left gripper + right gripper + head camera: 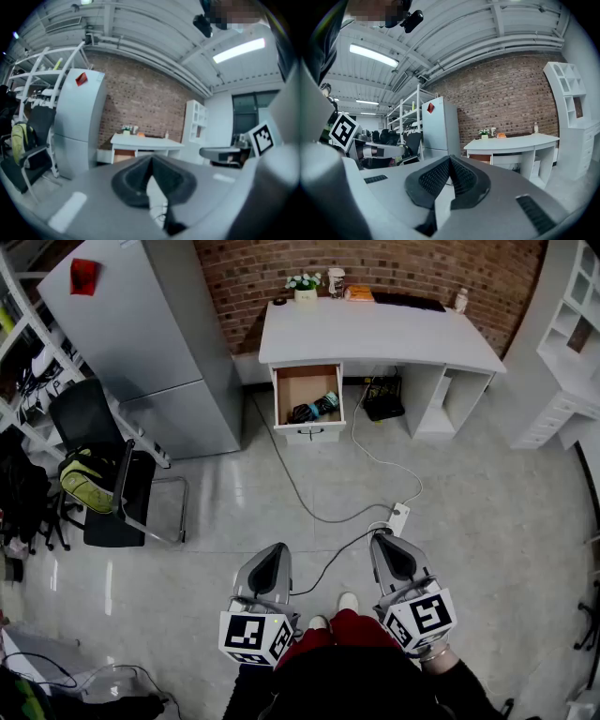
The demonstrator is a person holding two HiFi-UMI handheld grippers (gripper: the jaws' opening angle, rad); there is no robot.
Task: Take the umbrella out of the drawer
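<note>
The umbrella [314, 409], folded, black with a teal band, lies in the open wooden drawer [292, 382] under the left end of the white desk [375, 334]. Both grippers are held far from it, low over the floor near the person's feet. My left gripper [274, 549] is shut with nothing between its jaws, and its tips meet in the left gripper view [151, 158]. My right gripper [384, 540] is also shut and empty [450, 158]. Both point toward the desk [145, 140] [511, 140]. The drawer front shows small in both gripper views [123, 154] [480, 158].
A tall grey fridge [141, 343] stands left of the desk. A black chair with a yellow-green bag [89, 479] is at the left. A cable runs over the floor to a power strip [398, 518]. White shelving [562, 362] lines the right wall.
</note>
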